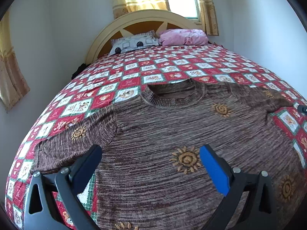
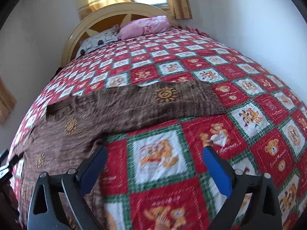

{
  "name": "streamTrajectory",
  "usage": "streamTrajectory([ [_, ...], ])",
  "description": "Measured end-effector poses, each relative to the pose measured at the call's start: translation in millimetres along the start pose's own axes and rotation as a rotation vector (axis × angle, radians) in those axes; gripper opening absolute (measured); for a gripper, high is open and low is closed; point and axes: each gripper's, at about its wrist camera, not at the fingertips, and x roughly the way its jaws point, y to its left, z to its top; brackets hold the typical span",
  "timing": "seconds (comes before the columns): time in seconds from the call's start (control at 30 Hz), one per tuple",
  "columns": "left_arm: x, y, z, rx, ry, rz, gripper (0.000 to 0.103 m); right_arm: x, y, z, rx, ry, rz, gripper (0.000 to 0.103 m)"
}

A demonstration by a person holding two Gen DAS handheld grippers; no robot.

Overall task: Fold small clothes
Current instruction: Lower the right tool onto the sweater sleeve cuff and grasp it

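Sweater (image 1: 172, 130) spread flat on the bed (image 2: 249, 99) for folding; both hand-held grippers, left (image 1: 150, 159) and right (image 2: 154, 161), gape empty, sleeve (image 2: 153, 103) at twelve o'clock

The quilt (image 2: 220, 99) lies bare to the right of the brown sweater (image 1: 172, 126), free for a claw. At the headboard (image 1: 115, 28), a patterned pillow (image 1: 134, 43) and what looks like a pink bundle (image 1: 184, 37) block the far end.

Both wrist views low over the bedspread (image 1: 153, 72), facing the headboard (image 2: 107, 11) (shared: sweater (image 1: 172, 126), pillows).
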Motion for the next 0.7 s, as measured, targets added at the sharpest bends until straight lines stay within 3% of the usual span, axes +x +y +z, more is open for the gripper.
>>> streamTrajectory([
  [0.13,9,3,-2,-0.007,0.009,0.013,0.103,14,-23,15,0.061,0.002,0.006,0.096],
  [0.2,14,7,-2,-0.014,0.014,0.026,0.103,22,-38,22,0.112,0.012,0.009,0.086],
  [0.47,34,15,-9,-0.048,0.065,0.029,0.103,55,-95,45,0.289,0.041,-0.015,0.073],
  [0.7,41,10,-14,-0.038,0.083,0.031,0.103,81,-108,54,0.296,0.068,-0.043,0.061],
])
